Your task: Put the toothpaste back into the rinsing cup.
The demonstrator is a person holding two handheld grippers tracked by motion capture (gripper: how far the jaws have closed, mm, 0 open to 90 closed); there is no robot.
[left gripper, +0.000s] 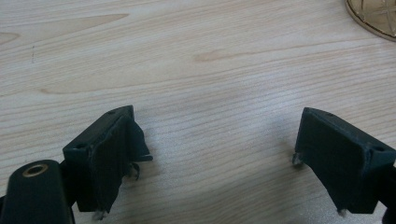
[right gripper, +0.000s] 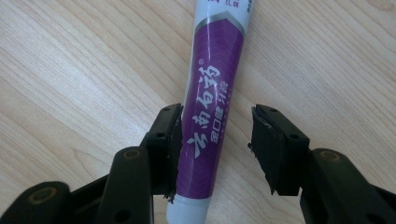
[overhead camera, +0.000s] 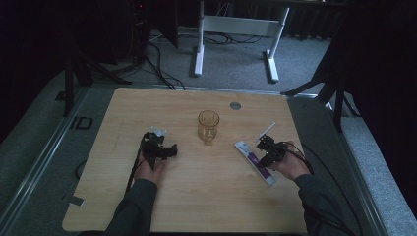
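Now, lining up on the purple-and-white plastic toothpaste tube [right gripper: 212, 116].
It lies flat on the pale wooden counter [overhead camera: 196, 196], right of the amber glass cup [overhead camera: 208, 126]. My right gripper [right gripper: 215, 140] stands apart astride it, one pad at its edge, not clamped; I should centre before squeezing mid-body. My left gripper [left gripper: 215, 149] rests apart, empty, left of the cup.

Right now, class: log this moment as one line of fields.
left hand-held gripper: open, empty | right hand-held gripper: open, astride tube | glass: upright, mid-table
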